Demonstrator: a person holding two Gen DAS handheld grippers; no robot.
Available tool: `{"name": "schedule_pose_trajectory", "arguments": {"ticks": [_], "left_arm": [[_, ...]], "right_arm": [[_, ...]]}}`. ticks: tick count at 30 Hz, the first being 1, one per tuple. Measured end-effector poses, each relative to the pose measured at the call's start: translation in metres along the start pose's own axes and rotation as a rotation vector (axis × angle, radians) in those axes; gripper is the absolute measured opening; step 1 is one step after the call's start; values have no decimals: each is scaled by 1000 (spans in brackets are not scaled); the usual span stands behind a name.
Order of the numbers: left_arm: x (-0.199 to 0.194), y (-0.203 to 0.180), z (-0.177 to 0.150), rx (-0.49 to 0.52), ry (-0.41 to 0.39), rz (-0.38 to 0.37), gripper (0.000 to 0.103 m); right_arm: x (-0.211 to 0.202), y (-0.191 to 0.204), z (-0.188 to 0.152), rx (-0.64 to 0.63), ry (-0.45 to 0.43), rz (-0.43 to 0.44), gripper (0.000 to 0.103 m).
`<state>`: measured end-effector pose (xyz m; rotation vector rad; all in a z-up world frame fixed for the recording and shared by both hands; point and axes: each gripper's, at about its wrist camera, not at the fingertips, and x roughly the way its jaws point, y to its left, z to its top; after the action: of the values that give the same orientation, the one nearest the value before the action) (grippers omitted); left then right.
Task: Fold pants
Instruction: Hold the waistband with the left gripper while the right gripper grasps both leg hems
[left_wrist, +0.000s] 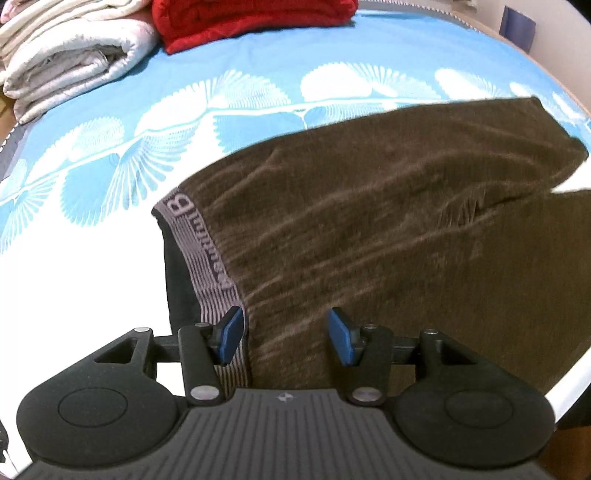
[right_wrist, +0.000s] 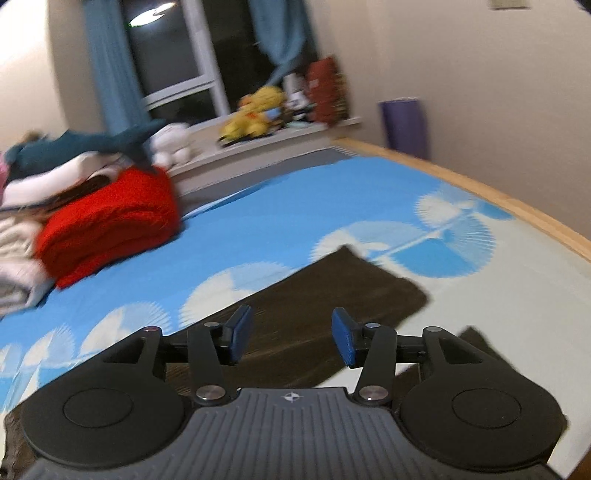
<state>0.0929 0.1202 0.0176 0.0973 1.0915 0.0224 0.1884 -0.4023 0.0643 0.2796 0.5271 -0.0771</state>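
Blue-and-white patterned bedsheet; dark brown ribbed pants flat ahead of both grippers, grey lettered waistband leftward. Left gripper and right gripper spread, empty.

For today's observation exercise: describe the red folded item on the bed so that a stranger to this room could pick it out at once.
Start at the bed with the blue sheet patterned with white fans. At its far end, below the window sill, lies a heap of folded bedding; the red blanket sits at the edge of it, beside the pale quilt. It is the only bright red thing there, unlike the dark brown pants spread nearer.
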Motion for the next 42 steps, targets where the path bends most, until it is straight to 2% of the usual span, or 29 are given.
{"name": "schedule_pose_trajectory", "arguments": {"ticks": [2, 4, 7, 9, 10, 13, 17, 18, 22, 24, 25, 27, 28, 29, 30, 34, 40, 42], "left_arm": [[-2, 0, 5, -12, -16, -4, 56], [-2, -1, 10, -29, -34, -11, 56], [-6, 0, 17, -50, -55, -23, 51], [-7, 3, 21, -70, -73, -29, 37], [-7, 5, 24, -80, -80, -29, 28], [-9, 15, 30, -122, -107, -28, 13], [-6, 33, 40, -211, -124, -16, 13], [-1, 36, 46, -229, -115, -23, 13], [18, 36, 81, -202, -143, 24, 14], [30, 39, 99, -241, -172, 21, 14], [38, 39, 107, -252, -191, 28, 16], [52, 37, 116, -246, -214, 75, 36], [61, 36, 119, -241, -218, 114, 70], [70, 34, 123, -237, -212, 158, 90], [79, 34, 126, -228, -202, 182, 90], [113, 37, 136, -212, -156, 196, 91], [156, 42, 135, -180, -76, 142, 91], [163, 43, 131, -164, -74, 122, 89]], "right_arm": [[10, 18, -1, -38, 36, 40, 50], [17, 35, -2, -74, 59, 43, 50], [24, 54, -1, -124, 43, 55, 49], [23, 62, -1, -165, 12, 65, 49], [23, 66, 0, -190, -7, 68, 49], [23, 72, 1, -239, -40, 69, 49], [28, 73, 7, -218, -35, 122, 47], [28, 73, 8, -212, -32, 133, 42], [31, 72, 13, -205, -4, 113, 7], [34, 67, 13, -177, 13, 108, 4], [37, 64, 14, -159, 26, 109, 4], [41, 61, 14, -150, 45, 109, 4], [41, 61, 14, -156, 52, 109, 4], [42, 62, 12, -165, 56, 112, 5], [43, 63, 11, -178, 60, 116, 5], [48, 63, 11, -224, 77, 112, 5], [58, 50, 12, -196, 114, 97, 5], [60, 47, 12, -195, 118, 92, 5]]}}
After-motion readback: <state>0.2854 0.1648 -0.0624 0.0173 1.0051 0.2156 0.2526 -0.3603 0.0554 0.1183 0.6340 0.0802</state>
